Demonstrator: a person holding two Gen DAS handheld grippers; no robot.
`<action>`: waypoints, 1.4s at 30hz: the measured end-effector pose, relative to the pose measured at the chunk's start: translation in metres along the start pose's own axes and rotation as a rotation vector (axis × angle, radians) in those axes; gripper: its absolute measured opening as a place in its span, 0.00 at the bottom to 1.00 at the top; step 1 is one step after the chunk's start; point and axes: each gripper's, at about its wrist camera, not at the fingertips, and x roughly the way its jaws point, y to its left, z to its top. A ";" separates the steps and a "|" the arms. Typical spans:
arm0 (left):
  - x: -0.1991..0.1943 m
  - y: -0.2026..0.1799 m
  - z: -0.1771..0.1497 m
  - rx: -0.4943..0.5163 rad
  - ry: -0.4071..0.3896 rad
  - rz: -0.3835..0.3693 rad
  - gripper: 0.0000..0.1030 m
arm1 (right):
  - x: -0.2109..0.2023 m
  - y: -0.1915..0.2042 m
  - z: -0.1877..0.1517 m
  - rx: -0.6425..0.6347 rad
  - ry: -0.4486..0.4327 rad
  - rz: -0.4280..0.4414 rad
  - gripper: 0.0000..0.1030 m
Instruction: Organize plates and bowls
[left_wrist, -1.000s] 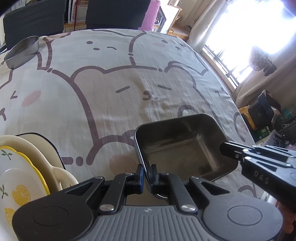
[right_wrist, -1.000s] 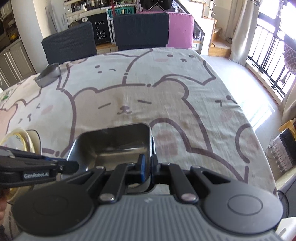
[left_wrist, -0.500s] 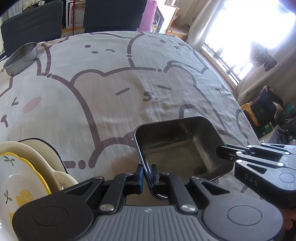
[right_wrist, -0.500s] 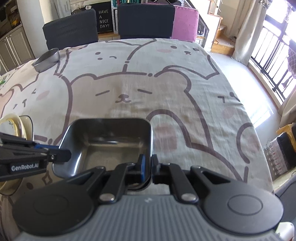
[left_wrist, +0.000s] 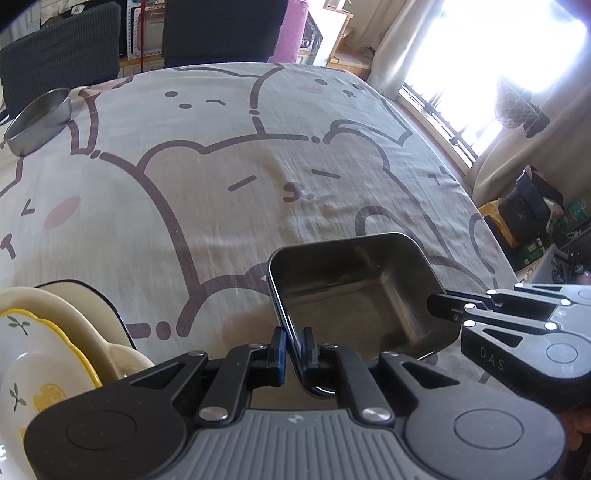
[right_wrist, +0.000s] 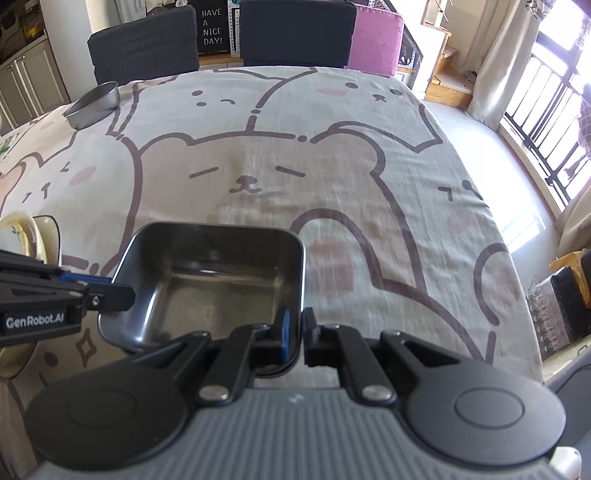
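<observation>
Steel tray's (left_wrist: 354, 291) near rim hidden by gripper (left_wrist: 294, 345).

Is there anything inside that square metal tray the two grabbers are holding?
The square dark metal tray looks empty: bare floor and walls, only reflections. The left gripper and right gripper clamp its rim, and their black bodies cover the near corners, so those stay unseen.

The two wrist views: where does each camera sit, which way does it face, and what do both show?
Left wrist: on the left gripper, facing down its fingers at the square metal tray; right gripper enters from the right.
Right wrist: on the right gripper, clamping the tray's opposite rim.
Shared: tray, round metal bowl, stacked plates.
</observation>
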 end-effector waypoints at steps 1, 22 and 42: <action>0.000 -0.001 0.000 0.006 0.000 0.002 0.08 | 0.000 0.000 0.000 -0.002 0.001 0.000 0.08; 0.000 -0.003 0.000 0.051 0.004 0.002 0.09 | 0.006 -0.008 0.000 0.032 0.038 0.026 0.07; 0.011 -0.004 -0.003 0.070 0.051 0.016 0.13 | 0.013 -0.015 -0.001 0.068 0.067 0.030 0.20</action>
